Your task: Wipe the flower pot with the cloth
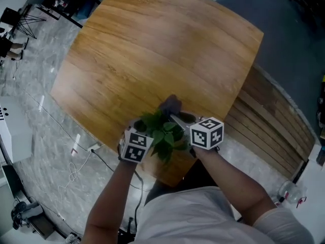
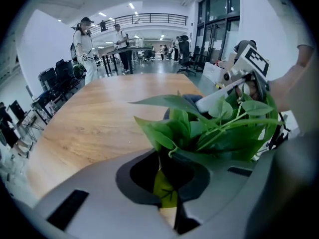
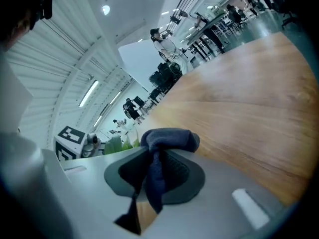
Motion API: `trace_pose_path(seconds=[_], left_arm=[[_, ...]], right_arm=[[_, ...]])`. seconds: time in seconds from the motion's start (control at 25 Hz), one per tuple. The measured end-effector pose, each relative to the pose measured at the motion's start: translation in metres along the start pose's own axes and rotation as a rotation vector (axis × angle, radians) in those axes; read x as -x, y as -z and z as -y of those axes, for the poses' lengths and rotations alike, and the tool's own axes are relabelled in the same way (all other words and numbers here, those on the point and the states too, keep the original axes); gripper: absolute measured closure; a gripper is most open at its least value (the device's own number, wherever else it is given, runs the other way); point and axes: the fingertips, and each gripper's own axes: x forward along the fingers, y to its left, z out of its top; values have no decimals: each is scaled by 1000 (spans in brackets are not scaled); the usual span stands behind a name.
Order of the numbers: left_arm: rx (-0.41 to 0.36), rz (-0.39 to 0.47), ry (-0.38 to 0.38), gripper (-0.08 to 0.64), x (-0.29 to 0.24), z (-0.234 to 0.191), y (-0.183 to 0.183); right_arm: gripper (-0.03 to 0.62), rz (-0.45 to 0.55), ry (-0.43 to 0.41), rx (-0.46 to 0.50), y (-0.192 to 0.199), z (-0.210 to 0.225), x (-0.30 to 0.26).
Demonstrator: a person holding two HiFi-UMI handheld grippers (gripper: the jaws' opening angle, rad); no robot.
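A small leafy green plant [image 1: 161, 132] in a dark flower pot [image 2: 173, 164] is near the front edge of the wooden table [image 1: 152, 50]; in the head view its leaves hide the pot. My left gripper [image 2: 167, 172] is shut on the pot's dark rim, with leaves [image 2: 214, 128] spreading just beyond the jaws. In the head view its marker cube [image 1: 136, 146] shows left of the plant. My right gripper [image 3: 153, 169] is shut on a dark blue cloth [image 3: 168, 139]. The cloth [image 1: 171, 104] bunches at the plant's far side, right beside the leaves.
The table's front edge [image 1: 167, 177] lies under my hands, with marble floor and cables [image 1: 76, 156] at the left. A slatted wooden bench [image 1: 269, 131] stands right of the table. People and desks [image 2: 99, 44] are far off in the hall.
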Motion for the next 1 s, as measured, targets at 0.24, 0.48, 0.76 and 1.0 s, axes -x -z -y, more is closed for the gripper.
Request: trace_pose_path(seconds=[0.24, 0.48, 0.76, 1.0], left_arm=[[-63, 31, -18, 537, 3, 9, -10], [-61, 17, -30, 537, -4, 10, -6], [86, -6, -42, 538, 4, 8, 6], [189, 18, -63, 537, 1, -3, 10]], right_arm=[[526, -30, 36, -6, 20, 26, -9], [526, -52, 34, -27, 37, 46, -24], [526, -3, -44, -37, 15, -7, 21], [526, -27, -24, -146, 48, 39, -14]])
